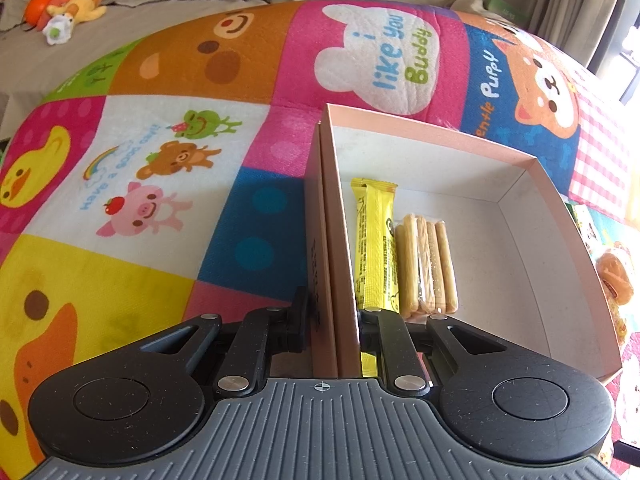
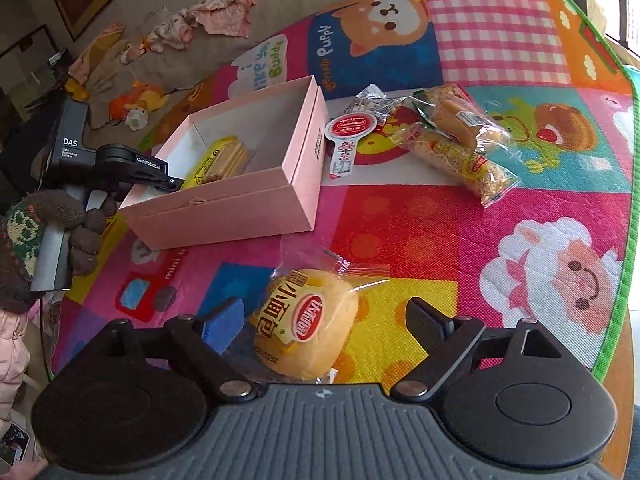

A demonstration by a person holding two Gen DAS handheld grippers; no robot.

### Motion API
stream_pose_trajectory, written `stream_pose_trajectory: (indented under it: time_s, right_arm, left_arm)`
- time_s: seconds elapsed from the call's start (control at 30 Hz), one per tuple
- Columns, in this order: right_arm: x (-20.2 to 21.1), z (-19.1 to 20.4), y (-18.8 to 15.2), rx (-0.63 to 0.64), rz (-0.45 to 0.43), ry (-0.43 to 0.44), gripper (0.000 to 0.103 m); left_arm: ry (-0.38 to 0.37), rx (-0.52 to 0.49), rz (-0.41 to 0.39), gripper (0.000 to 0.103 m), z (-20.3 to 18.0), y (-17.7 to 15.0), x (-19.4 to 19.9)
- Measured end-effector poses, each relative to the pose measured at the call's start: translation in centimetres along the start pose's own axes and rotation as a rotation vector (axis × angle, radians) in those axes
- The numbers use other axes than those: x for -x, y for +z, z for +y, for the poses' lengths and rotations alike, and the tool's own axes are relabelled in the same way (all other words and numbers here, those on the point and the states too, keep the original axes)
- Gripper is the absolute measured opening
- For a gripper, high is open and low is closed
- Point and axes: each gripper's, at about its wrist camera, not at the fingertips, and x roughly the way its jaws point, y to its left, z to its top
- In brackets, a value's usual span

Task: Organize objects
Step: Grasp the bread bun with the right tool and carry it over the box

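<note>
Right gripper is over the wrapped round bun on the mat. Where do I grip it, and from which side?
Grip the bun across its round middle, coming down from above. It lies flat on the mat, already between the right gripper's open fingers. Avoid the loose wrapper flap at its far end.

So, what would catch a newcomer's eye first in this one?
The loud cartoon play mat underneath everything, and the pink box on it, its wall clamped by the left gripper, with two snack packets inside. Nearest the right wrist camera, a wrapped yellow bun lies between the open right gripper fingers.
</note>
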Motion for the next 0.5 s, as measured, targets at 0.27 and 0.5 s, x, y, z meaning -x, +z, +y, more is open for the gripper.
stream_pose_trajectory:
  time_s: [0.27,0.5]
  right_arm:
    - [-3.9,3.3,-0.2,0.095,0.058,-0.077,0.079]
    - [-2.4,4.8,-0.6,0.171,0.083,-0.079,0.059]
  left_arm:
    - [-0.004,0.002,0.002,0.017,0.1,0.0,0.1]
    - [-0.013,0.011,0.001,0.018,0.3,0.0,0.1]
